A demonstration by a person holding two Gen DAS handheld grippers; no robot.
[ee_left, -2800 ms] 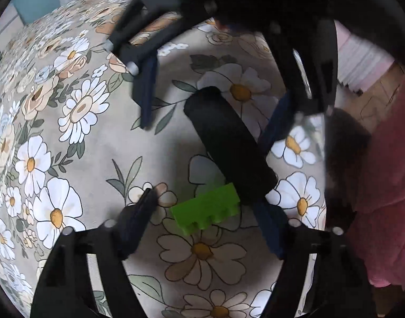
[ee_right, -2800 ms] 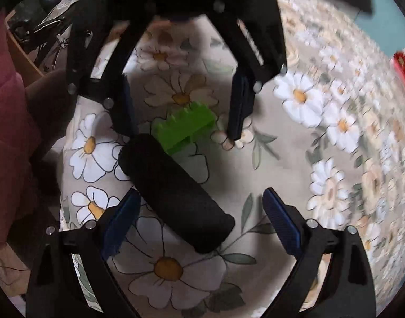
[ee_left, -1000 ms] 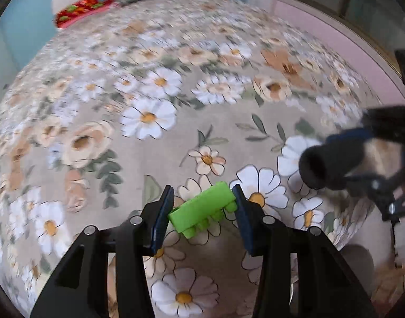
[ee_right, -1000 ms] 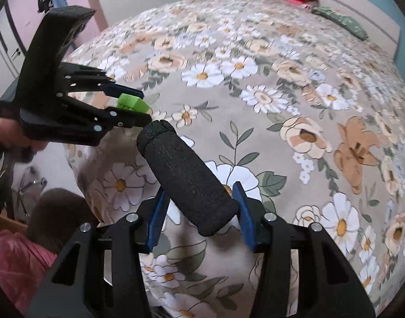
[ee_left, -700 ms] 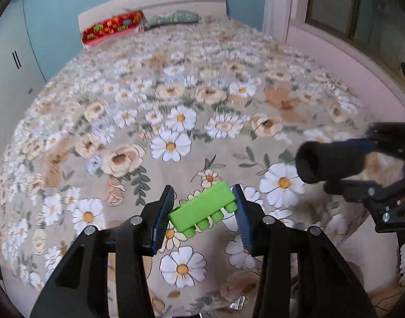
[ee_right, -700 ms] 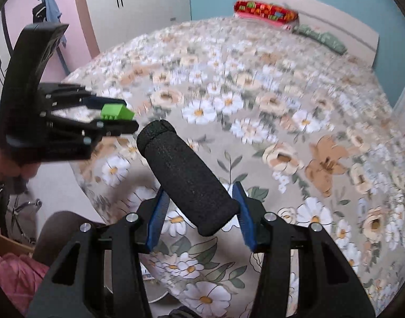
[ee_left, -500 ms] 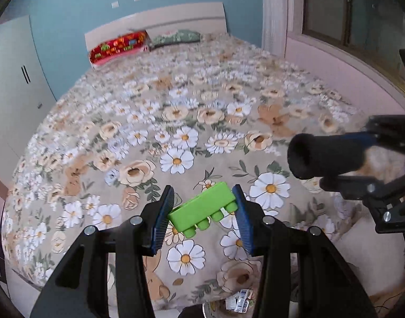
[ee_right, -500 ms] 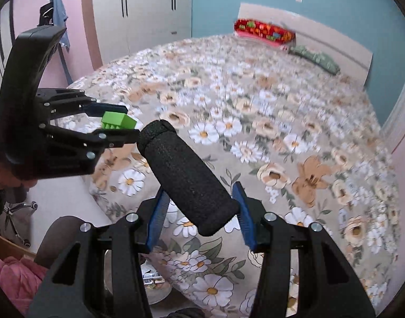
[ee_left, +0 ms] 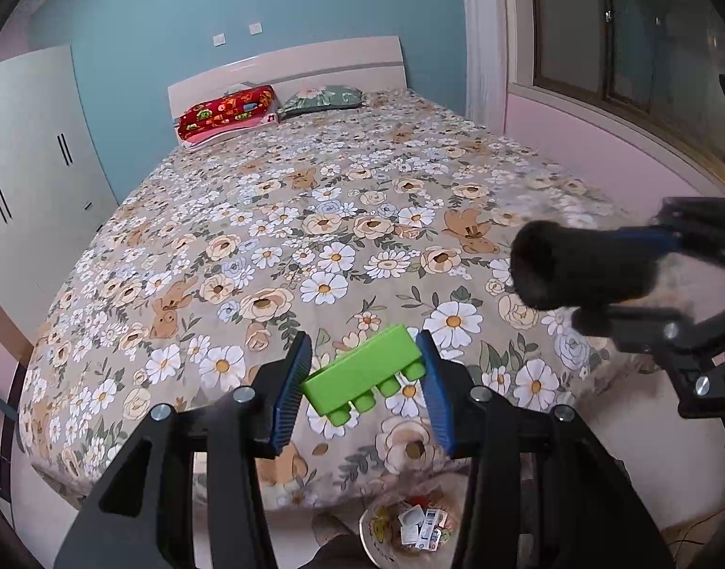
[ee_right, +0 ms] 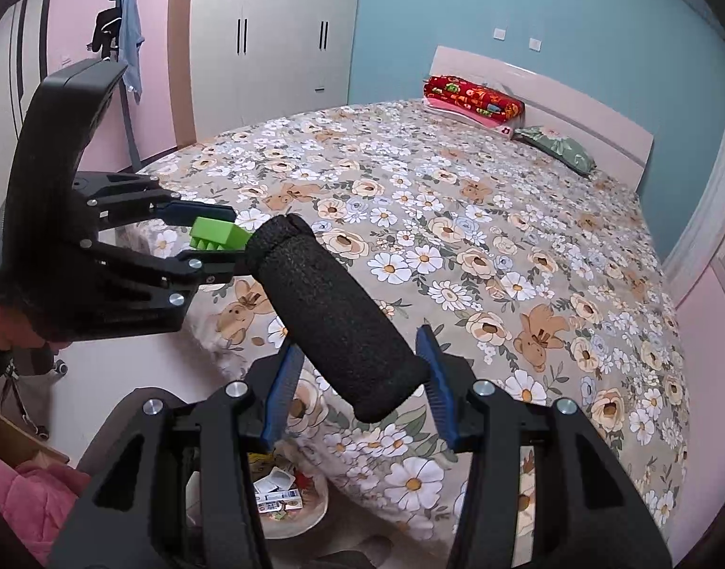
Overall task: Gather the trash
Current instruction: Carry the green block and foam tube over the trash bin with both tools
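My left gripper [ee_left: 364,381] is shut on a green toy brick [ee_left: 362,374] and holds it in the air above the foot of the bed. My right gripper [ee_right: 357,374] is shut on a black foam cylinder [ee_right: 336,313], also held up over the bed's edge. The cylinder [ee_left: 580,268] and right gripper show at the right of the left wrist view. The left gripper with the brick [ee_right: 217,232] shows at the left of the right wrist view. A round trash bin [ee_left: 409,528] with paper scraps stands on the floor below both grippers; it also shows in the right wrist view [ee_right: 293,498].
A bed with a floral cover [ee_left: 315,218] fills the room's middle. A red pillow [ee_left: 227,114] and a green pillow [ee_left: 322,95] lie at the headboard. White wardrobes [ee_right: 267,38] stand at the left. A pink garment [ee_right: 30,488] lies low left.
Both grippers have risen away from the bed cover with the brick and the cylinder in them. The whole bed, the room and the trash bin on the floor have come into view.
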